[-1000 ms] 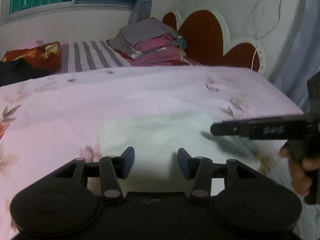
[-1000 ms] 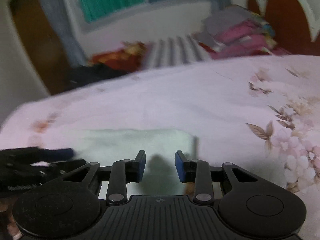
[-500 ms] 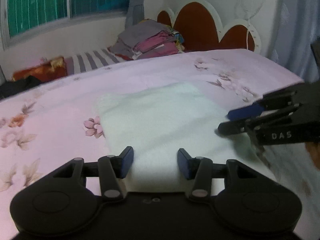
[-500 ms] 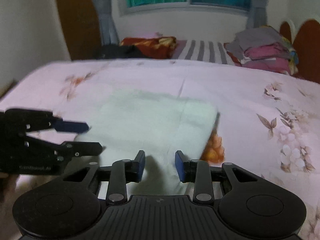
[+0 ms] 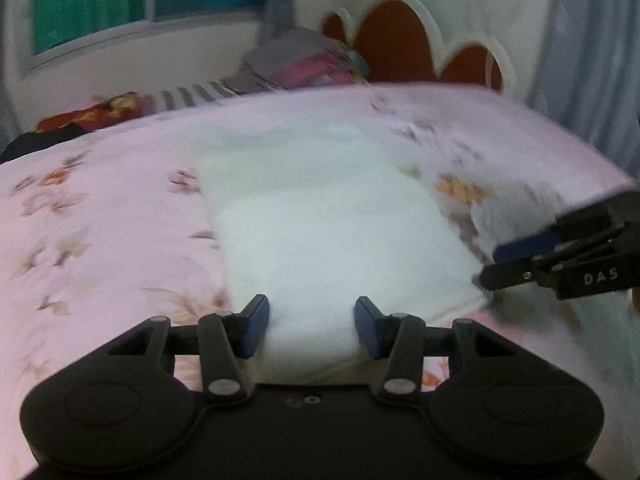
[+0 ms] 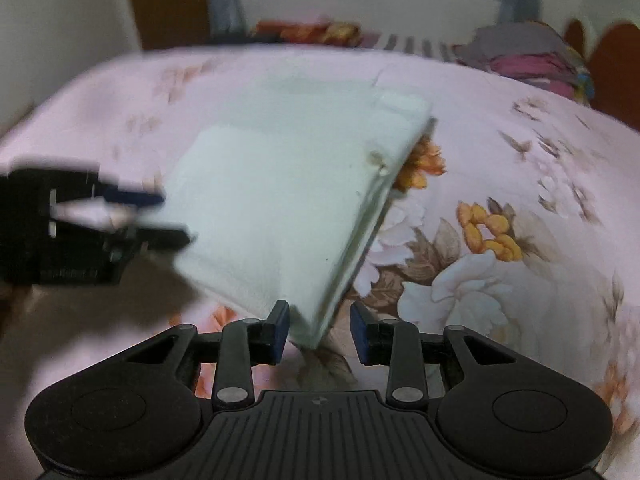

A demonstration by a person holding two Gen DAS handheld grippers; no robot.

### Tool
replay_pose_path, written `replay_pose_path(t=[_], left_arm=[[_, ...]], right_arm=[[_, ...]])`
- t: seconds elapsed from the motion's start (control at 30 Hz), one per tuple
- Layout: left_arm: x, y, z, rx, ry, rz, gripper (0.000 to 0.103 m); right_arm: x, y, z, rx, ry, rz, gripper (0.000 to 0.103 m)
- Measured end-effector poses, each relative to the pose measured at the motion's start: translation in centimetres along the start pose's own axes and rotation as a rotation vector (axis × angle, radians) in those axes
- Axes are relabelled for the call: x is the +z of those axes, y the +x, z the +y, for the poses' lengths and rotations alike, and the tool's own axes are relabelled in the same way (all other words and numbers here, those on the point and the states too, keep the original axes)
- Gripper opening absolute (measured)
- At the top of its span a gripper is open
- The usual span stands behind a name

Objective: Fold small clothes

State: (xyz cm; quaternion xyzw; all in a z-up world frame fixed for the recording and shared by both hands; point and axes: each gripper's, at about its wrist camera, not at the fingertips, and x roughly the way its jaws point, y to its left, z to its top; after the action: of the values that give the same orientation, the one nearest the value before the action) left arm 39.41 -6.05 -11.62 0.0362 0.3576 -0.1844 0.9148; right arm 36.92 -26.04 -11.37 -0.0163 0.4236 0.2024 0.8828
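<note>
A pale mint folded cloth (image 5: 320,216) lies flat on the pink floral bedsheet (image 5: 100,220). My left gripper (image 5: 312,328) hovers open over the cloth's near edge, with cloth showing in the wide gap between its blue pads. In the right wrist view the same cloth (image 6: 272,200) runs diagonally, and its near corner sits between the pads of my open right gripper (image 6: 320,334) without being pinched. The right gripper (image 5: 494,266) shows at the cloth's right edge in the left wrist view. The left gripper (image 6: 168,218) shows at the cloth's left edge in the right wrist view.
A pile of folded clothes (image 5: 304,64) sits at the head of the bed beside a scalloped brown headboard (image 5: 392,40). A striped pillow (image 5: 192,94) and a dark red one (image 5: 92,114) lie under the window (image 5: 120,0). The clothes pile (image 6: 528,56) is at the far right.
Both grippers have swept across the bed and now sit at the cloth's near side. The cloth looms larger in both views. The jaw gaps look unchanged.
</note>
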Motion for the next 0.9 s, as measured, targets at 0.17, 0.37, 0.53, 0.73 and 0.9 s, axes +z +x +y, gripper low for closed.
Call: replay_pose_path(t=[0.17, 0.37, 0.53, 0.73, 0.9], left_arm=[[0.1, 0.2, 2.5, 0.002, -0.180, 0.022, 0.047], [-1.8, 1.7, 4.4, -0.094, -0.406, 0.091, 0.043], [-2.9, 1.2, 5.0, -0.135, -0.445, 0.098, 0.039], [-1.8, 0.2, 4.7, -0.072, -0.375, 0.102, 0.046], [0.6, -0.3, 5.9, -0.005, -0.334, 0.011, 0.062]], right_arm=[[0.7, -0.5, -2.3, 0.091, 0.196, -0.068, 0.034], [0.3, 1.4, -3.1, 0.173, 0.307, -0.028, 0.033], [-0.8, 0.8, -3.4, 0.224, 0.318, -0.029, 0.005], [-0.9, 0.8, -2.8, 0.156, 0.269, 0.001, 0.005], [1.1, -2.0, -3.2, 0.064, 0.234, -0.132, 0.006]])
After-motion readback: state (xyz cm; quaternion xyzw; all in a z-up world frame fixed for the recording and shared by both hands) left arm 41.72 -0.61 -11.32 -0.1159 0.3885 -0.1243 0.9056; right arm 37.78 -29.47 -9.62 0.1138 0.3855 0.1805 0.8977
